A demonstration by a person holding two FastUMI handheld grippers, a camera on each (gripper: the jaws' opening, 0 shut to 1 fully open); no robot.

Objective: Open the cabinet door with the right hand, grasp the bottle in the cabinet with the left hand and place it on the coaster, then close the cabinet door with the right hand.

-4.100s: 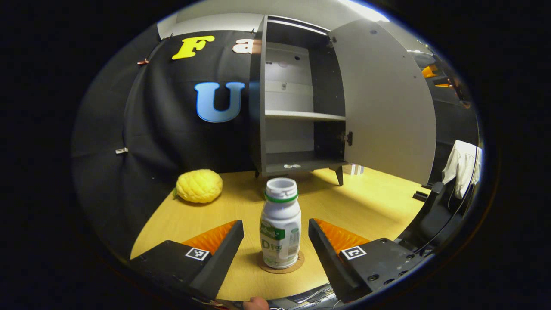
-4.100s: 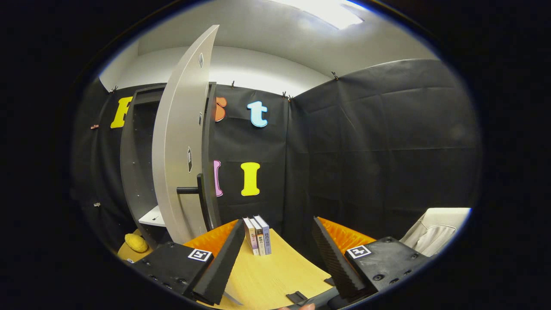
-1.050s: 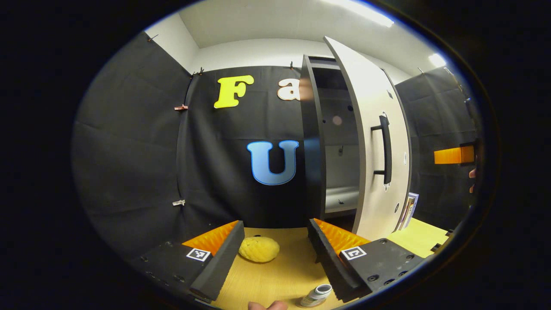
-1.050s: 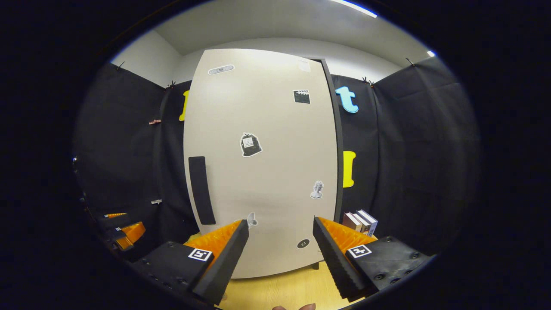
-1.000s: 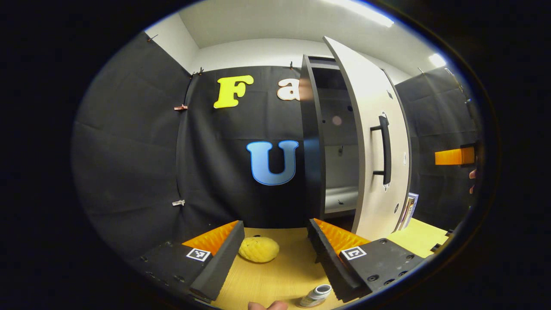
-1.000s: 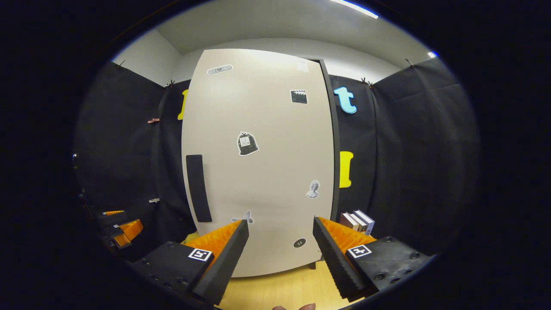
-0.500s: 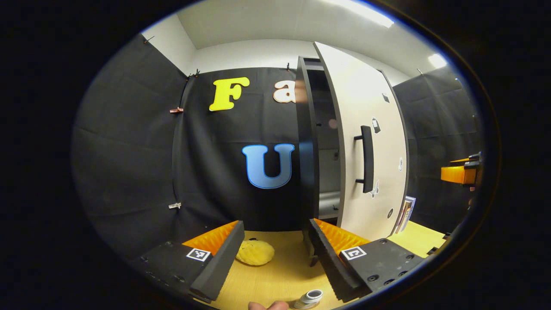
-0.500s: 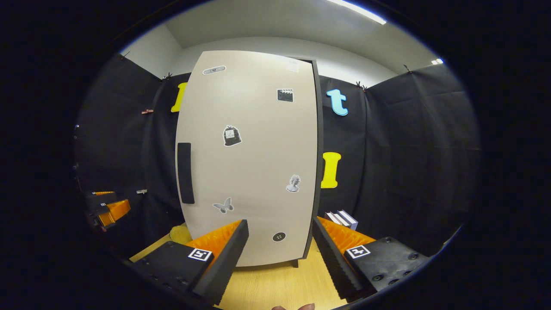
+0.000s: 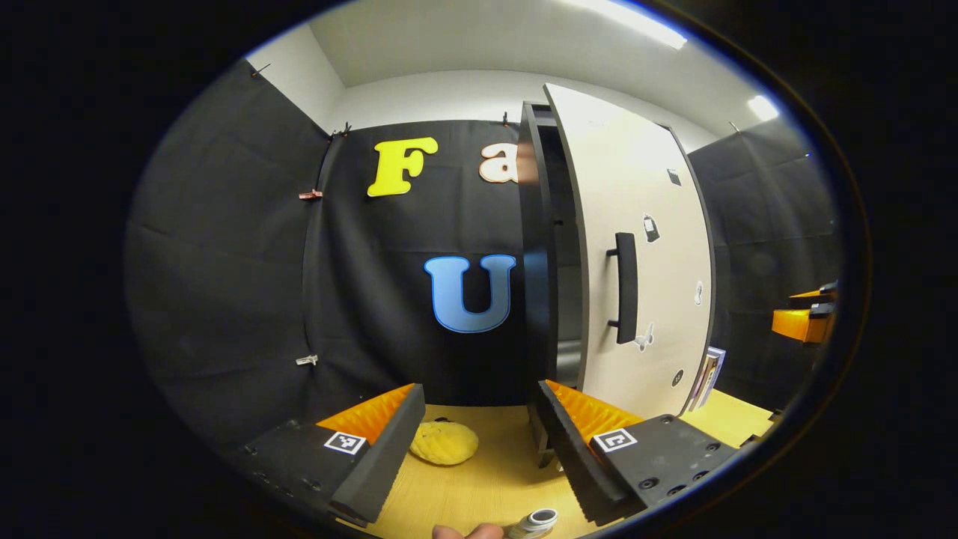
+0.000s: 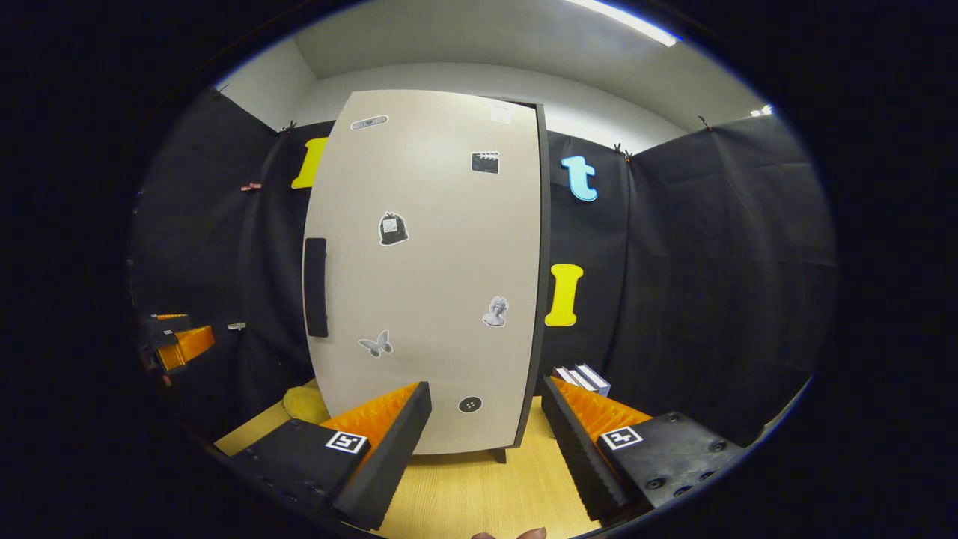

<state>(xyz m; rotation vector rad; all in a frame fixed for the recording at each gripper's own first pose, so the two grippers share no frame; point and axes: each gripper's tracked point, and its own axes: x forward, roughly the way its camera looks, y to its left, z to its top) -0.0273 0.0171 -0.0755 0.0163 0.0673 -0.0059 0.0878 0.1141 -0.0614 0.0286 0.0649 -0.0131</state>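
**Door almost shut, bottle out on the table**

I am holding the left gripper (image 9: 477,427) with its jaws spread wide and nothing between them. Right at 6 o'clock in the left gripper view, the bottle (image 9: 537,519) is peeking in at the bottom edge, only its white cap end showing, so I cannot tell whether a coaster is under it. Just past my fingers, at 6 o'clock, a yellow sponge-like lump (image 9: 443,442) is lying on the wooden table (image 9: 486,479). Farther off at 1 o'clock, the cabinet door (image 9: 636,254) is standing slightly ajar, with a dark gap beside its black handle (image 9: 626,287). At 3 o'clock the right gripper (image 9: 804,318) is showing at the edge.

In the right gripper view I am keeping the right gripper (image 10: 486,427) wide open too, gripping nothing, apart from the door at 12 o'clock. Some books (image 10: 582,379) are standing at 4 o'clock.
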